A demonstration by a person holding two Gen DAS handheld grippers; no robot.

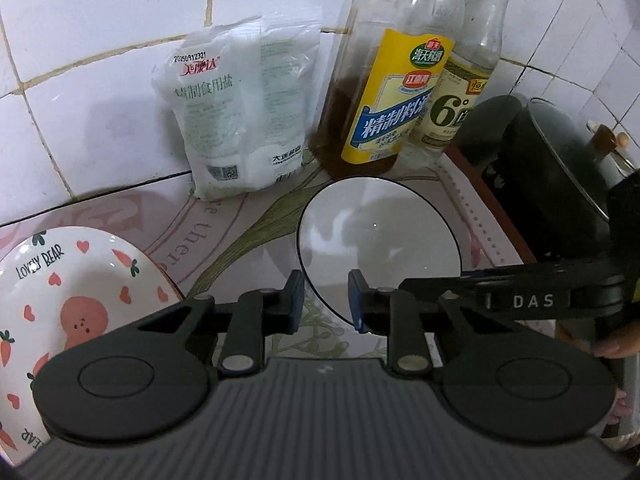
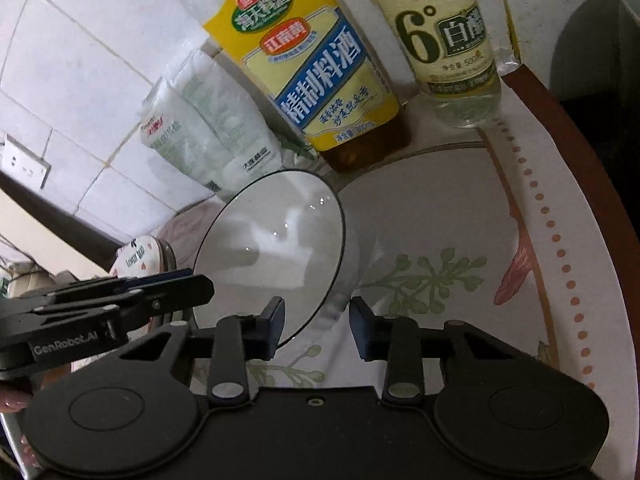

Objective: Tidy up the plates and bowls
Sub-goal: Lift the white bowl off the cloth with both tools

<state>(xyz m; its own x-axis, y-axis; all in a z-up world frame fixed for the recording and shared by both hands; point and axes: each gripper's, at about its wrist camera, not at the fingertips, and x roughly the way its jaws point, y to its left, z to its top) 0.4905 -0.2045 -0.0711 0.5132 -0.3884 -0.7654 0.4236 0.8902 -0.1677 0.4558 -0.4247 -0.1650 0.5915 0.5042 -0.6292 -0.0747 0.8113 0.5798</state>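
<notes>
A white bowl (image 1: 380, 232) with a thin black rim stands on the flowered tablecloth (image 2: 440, 208). In the left wrist view my left gripper (image 1: 326, 303) is shut on the bowl's near rim. The right wrist view shows that gripper (image 2: 195, 281) pinching the rim of the bowl (image 2: 272, 240) from the left. My right gripper (image 2: 318, 324) straddles the near right rim, one pad inside and one outside, with cloth showing between the outer pad and the rim. It enters the left wrist view as the right gripper (image 1: 404, 282) from the right. A "Lovely Bear" plate (image 1: 80, 280) lies to the left.
Against the tiled wall stand a salt bag (image 1: 240, 120), a cooking wine bottle (image 1: 392, 100) and a vinegar bottle (image 1: 468, 80). A dark pot (image 1: 560, 168) sits beyond the table's right edge. A wall socket (image 2: 24, 162) is at the far left. A person's hand (image 1: 592, 340) holds the right gripper.
</notes>
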